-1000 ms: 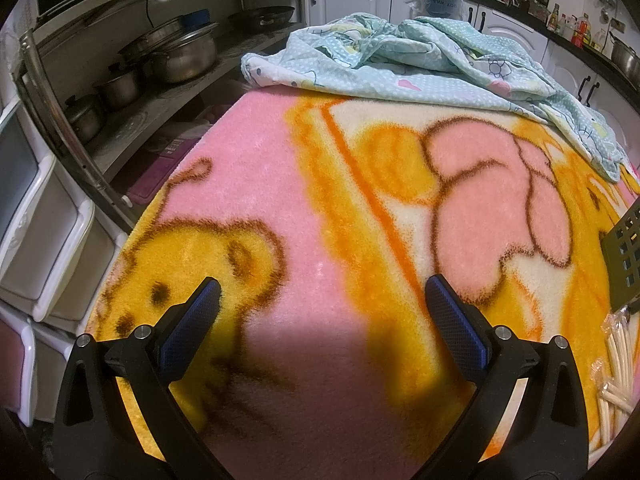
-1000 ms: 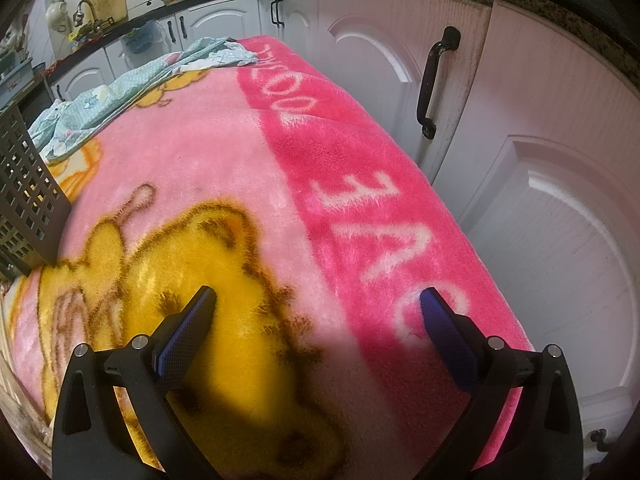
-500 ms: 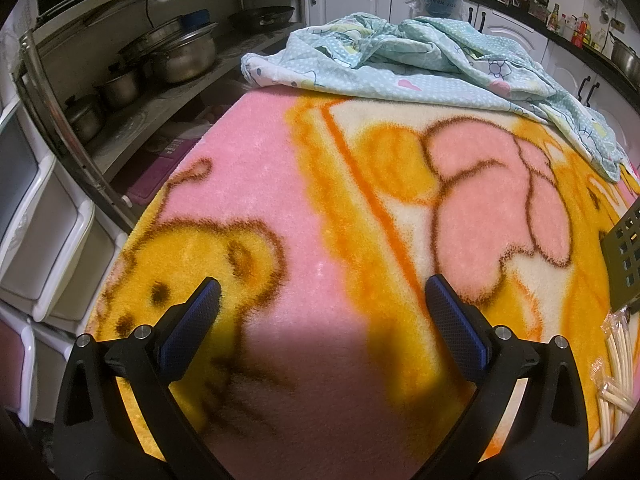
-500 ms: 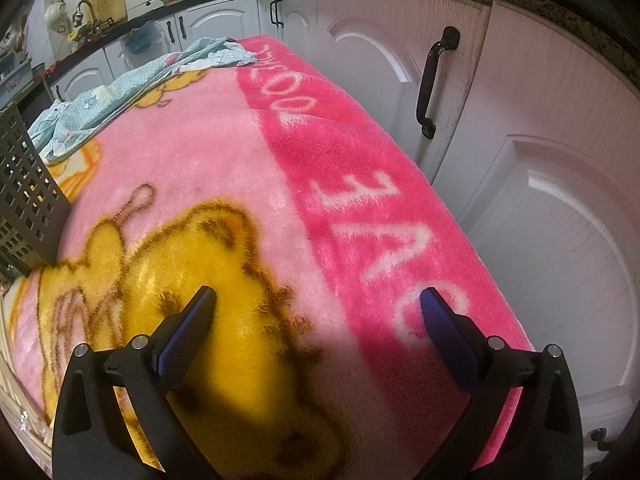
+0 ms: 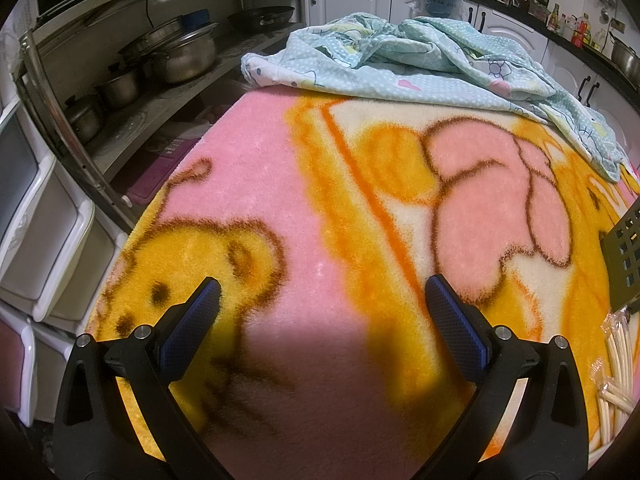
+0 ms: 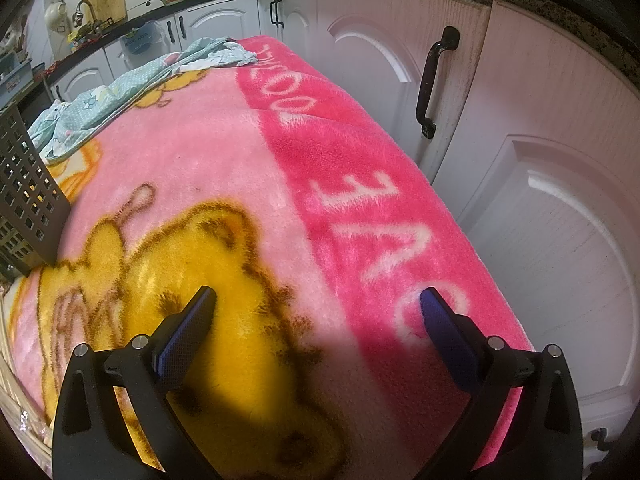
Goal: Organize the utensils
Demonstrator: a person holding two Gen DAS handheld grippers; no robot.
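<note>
Pale chopsticks in clear wrappers (image 5: 614,376) lie at the right edge of the left wrist view, on a pink and yellow cartoon blanket (image 5: 320,208). Just beyond them stands a dark perforated utensil holder (image 5: 626,256), which also shows at the left edge of the right wrist view as a grid-walled utensil holder (image 6: 28,196). My left gripper (image 5: 320,294) hovers open over the blanket, well left of the chopsticks, with nothing between its fingers. My right gripper (image 6: 318,300) is open too, above the blanket (image 6: 224,168) near its right edge, empty.
A crumpled light-blue sheet (image 5: 432,68) lies across the blanket's far end. Metal pots (image 5: 180,56) sit on a shelf to the left, with white drawers (image 5: 44,240) below. White cabinet doors (image 6: 540,184) with black handles stand close along the right side.
</note>
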